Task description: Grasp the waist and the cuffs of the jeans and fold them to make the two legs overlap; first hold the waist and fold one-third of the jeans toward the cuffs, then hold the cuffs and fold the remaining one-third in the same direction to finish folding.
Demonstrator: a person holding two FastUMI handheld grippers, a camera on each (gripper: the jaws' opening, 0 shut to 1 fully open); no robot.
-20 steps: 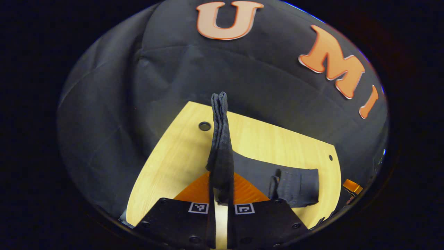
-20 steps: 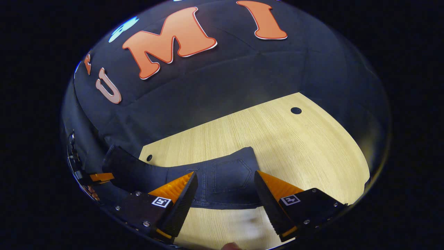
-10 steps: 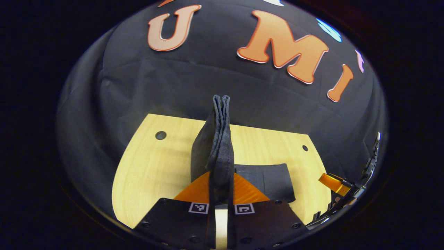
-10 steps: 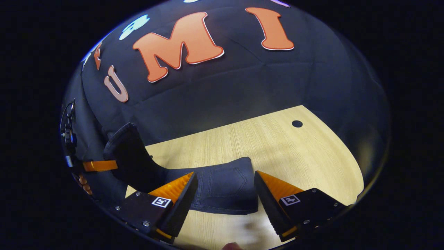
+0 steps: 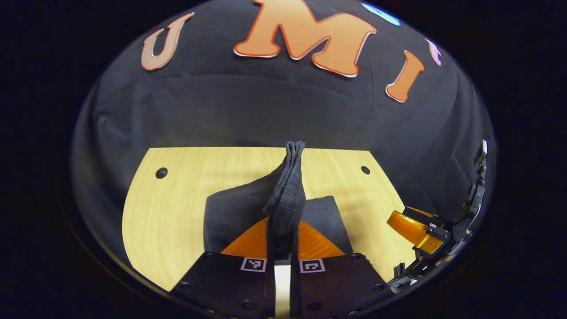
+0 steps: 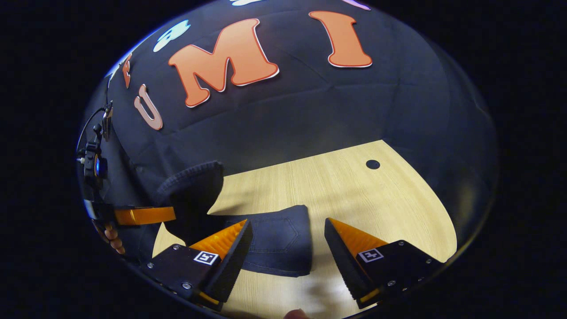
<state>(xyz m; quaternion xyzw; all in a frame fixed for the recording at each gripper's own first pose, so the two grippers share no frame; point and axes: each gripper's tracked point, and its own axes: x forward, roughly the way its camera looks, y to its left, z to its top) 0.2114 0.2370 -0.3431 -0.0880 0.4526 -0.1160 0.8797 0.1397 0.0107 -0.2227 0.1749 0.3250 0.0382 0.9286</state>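
Dark jeans lie folded on the light wooden table, back pocket up. My left gripper is shut on the cuff end, whose doubled hems stand up between its fingers. The held leg part arches up off the table. In the right gripper view, the left gripper comes in from the left and holds that cuff end raised above the folded part. My right gripper hovers open over the pocket area, a finger on each side. At the right of the left gripper view is the right gripper.
The table has small round holes near its far corners. Black cloth walls close in behind and beside the table. A fingertip pokes in at the lower edge of the right gripper view.
The left gripper has carried the raised cuff end toward and over the folded waist part, shortening the strip of jeans on the table. The right gripper stayed open and barely moved.
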